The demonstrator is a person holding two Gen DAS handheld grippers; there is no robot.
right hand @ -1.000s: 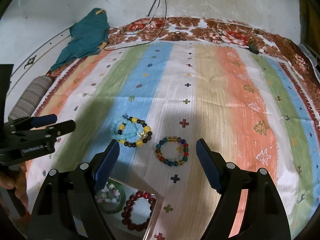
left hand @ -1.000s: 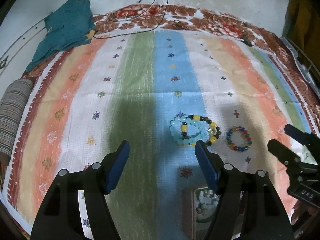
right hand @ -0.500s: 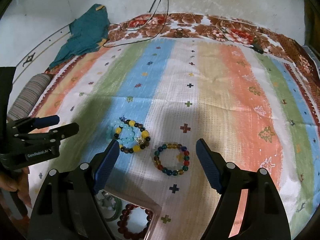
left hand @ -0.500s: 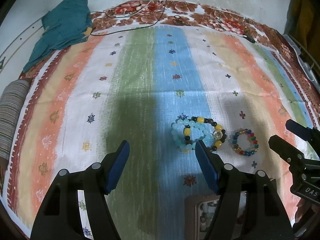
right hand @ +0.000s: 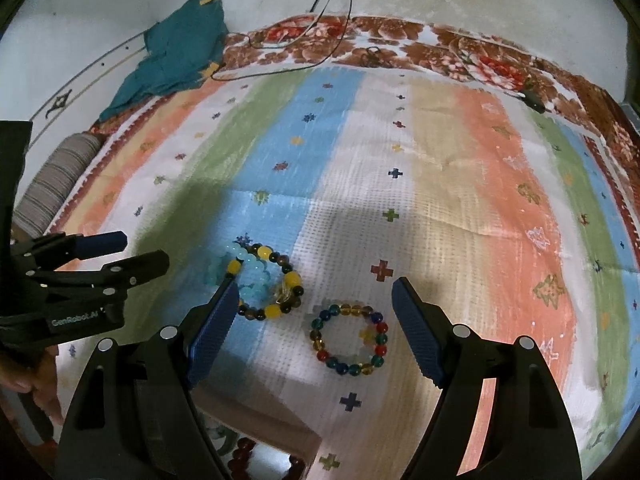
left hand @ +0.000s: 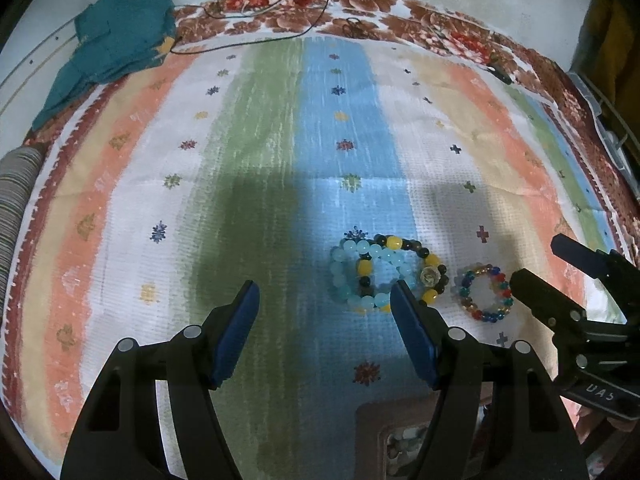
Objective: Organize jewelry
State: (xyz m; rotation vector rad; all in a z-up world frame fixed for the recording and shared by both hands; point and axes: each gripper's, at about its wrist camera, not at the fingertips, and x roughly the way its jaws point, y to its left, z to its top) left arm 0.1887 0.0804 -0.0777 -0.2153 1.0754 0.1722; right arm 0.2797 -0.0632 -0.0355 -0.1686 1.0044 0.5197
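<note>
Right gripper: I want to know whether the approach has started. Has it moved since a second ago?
Yes. The right gripper has moved forward and down toward the multicolored bracelet, which now lies between its open fingers.

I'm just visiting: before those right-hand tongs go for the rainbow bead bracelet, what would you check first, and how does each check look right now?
1. Right tongs open and empty: ok.
2. Rainbow bracelet lies between their fingers: ok.
3. It lies apart from the overlapping blue bracelet and dark-and-yellow bracelet: ok.
4. Left tongs open, clear of the rainbow bracelet: ok.
5. Box has room: cannot tell, mostly hidden.
</note>
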